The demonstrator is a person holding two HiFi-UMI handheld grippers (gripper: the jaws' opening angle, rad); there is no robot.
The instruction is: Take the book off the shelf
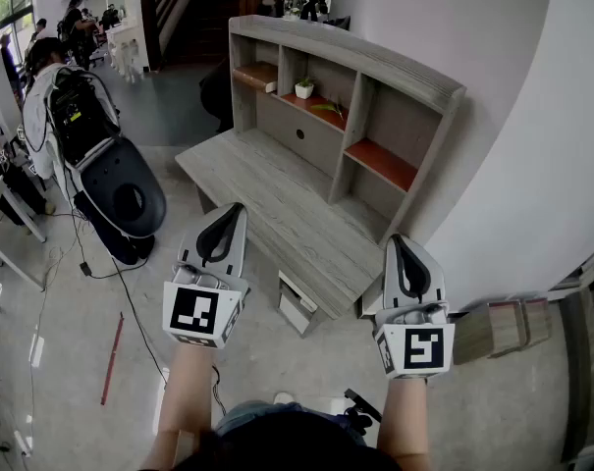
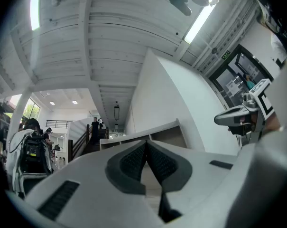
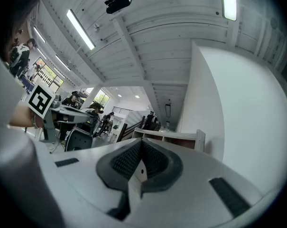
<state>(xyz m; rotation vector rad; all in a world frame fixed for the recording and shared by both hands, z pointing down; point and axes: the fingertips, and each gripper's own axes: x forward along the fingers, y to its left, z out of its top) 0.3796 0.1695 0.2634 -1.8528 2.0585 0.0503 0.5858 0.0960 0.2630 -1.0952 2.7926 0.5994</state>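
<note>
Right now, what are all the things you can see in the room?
desk with shelves: one, grey wood, straight ahead.
book: one, brown, far left shelf compartment.
potted plant: one, green in a white pot, compartment beside the book.
person with backpack: one, black backpack, left of the desk.
left gripper: one, white, shut and empty, over the desk's front edge.
right gripper: one, white, shut and empty, by the desk's near end.

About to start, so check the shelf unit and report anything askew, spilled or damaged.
Nothing stands out. The book lies flat in the left compartment, and the potted plant stands upright in the next one.
</note>
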